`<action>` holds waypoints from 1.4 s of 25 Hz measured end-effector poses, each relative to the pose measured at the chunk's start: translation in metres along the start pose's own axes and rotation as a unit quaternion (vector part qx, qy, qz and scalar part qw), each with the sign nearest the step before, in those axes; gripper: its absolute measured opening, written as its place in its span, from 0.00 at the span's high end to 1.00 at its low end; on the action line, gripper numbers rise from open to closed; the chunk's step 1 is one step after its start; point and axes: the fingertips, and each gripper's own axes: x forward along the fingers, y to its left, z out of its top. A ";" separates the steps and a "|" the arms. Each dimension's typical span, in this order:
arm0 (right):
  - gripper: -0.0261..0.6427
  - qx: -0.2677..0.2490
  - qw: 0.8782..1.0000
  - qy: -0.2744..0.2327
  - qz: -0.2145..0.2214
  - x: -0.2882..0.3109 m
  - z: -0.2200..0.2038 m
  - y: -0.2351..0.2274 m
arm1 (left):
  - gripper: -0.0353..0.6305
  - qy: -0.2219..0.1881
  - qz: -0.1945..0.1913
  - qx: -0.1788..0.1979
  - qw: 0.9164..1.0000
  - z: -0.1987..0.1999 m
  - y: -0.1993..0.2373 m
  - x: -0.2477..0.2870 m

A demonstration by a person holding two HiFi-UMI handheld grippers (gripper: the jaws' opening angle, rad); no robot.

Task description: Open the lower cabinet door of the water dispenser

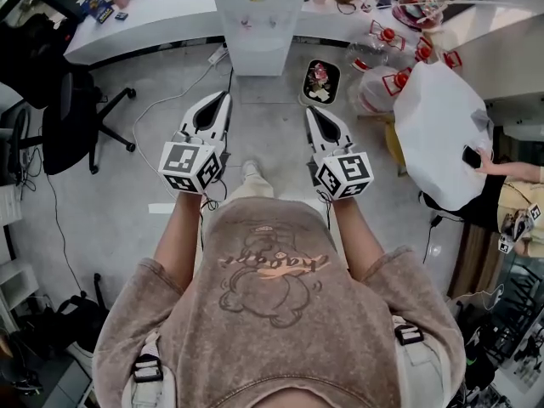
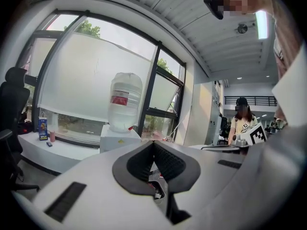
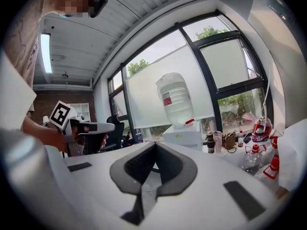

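"Standing where, the water dispenser (image 1: 257,19)?"
"Twelve o'clock, well ahead of both claws — left claw (image 1: 223,100) and right claw (image 1: 312,113), each pinched closed (both empty)."

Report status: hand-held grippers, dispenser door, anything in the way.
Left hand-held gripper and right hand-held gripper both shut, empty. Water dispenser ahead, untouched; lower door looks closed. Black tray beside it at right, off the direct line.

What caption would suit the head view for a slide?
A person holds the white left tool and right tool, both shut, facing a white box-shaped water dispenser.
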 end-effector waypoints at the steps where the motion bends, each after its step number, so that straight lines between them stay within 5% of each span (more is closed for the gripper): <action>1: 0.95 0.001 1.000 0.001 -0.002 0.005 0.000 -0.003 | 0.92 0.001 -0.003 0.001 1.000 0.000 0.004 0.005; 22: 0.95 0.023 0.999 0.016 0.019 0.110 -0.029 -0.106 | 0.92 -0.003 0.020 0.002 1.000 -0.018 0.054 0.126; 35: 0.95 0.039 0.999 -0.022 0.003 0.163 -0.116 -0.150 | 0.92 0.000 0.001 -0.001 1.000 -0.142 0.106 0.174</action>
